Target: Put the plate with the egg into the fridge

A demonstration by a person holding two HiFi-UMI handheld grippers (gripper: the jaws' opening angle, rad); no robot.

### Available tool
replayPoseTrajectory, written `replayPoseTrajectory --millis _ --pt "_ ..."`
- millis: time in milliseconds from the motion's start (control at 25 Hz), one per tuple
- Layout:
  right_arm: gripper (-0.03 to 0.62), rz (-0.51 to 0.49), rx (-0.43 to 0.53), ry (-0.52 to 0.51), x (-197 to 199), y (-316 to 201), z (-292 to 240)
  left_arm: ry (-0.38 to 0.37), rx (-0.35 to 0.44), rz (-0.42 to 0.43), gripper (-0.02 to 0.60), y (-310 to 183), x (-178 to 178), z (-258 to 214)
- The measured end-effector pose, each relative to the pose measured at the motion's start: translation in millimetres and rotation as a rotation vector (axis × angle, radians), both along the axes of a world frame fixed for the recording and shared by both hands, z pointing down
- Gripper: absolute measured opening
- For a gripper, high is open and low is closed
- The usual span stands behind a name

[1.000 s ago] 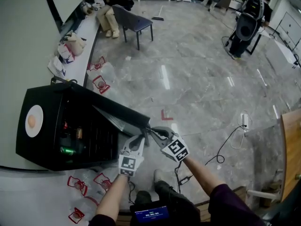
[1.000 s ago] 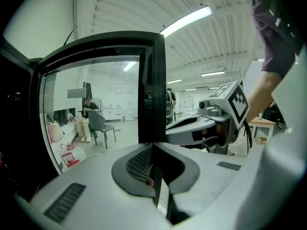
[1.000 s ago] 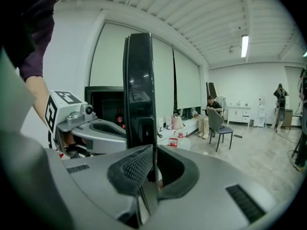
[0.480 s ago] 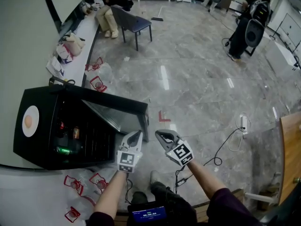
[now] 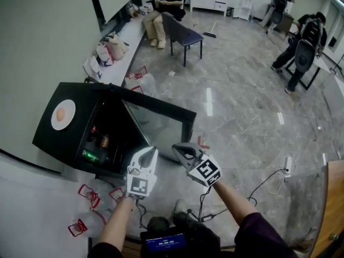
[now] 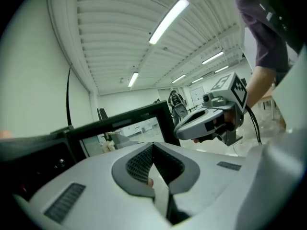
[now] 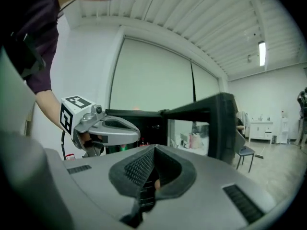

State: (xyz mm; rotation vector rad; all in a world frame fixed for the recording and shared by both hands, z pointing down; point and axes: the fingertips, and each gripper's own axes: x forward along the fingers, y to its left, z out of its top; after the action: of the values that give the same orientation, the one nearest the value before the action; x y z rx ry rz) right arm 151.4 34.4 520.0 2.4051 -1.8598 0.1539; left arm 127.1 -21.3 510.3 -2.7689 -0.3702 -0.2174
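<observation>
Plate (image 5: 63,114) w/ egg (image 5: 61,113) on fridge (image 5: 48,136) top, well left of L gripper (image 5: 152,152) & R gripper (image 5: 177,148) | both pairs pressed together, empty | door (image 5: 156,102) open, edge near tips; floor (image 5: 242,122) free to right

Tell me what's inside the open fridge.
A green can and a few other drinks show near the front; the top of the fridge hides everything deeper in.

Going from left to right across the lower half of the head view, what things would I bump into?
plate with the egg → drink cans → left claw → right claw → white power strip on the floor
</observation>
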Motion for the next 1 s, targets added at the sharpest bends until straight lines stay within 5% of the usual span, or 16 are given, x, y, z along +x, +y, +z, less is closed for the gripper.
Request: replayPoseTrajectory --millis 280,480,760,1000 --pt "0.008 -0.219 0.067 0.1 -51.1 -129.0 -87.2 0.06 0.118 -0.168 0.009 -102.6 -53.7 -83.7" --pt "0.008 -0.306 0.075 0.149 -86.8 -204.3 -125.9 0.09 0.265 -0.208 0.009 -164.0 -83.9 -129.1" --pt "0.008 -0.329 0.067 0.133 -89.0 -295.3 -158.2 0.08 0.427 -0.318 0.009 -262.9 -118.6 -146.5" --pt "0.008 -0.413 -0.048 0.114 -74.5 -372.4 -171.3 0.049 0.633 -0.406 0.009 -319.4 -133.5 -158.4"
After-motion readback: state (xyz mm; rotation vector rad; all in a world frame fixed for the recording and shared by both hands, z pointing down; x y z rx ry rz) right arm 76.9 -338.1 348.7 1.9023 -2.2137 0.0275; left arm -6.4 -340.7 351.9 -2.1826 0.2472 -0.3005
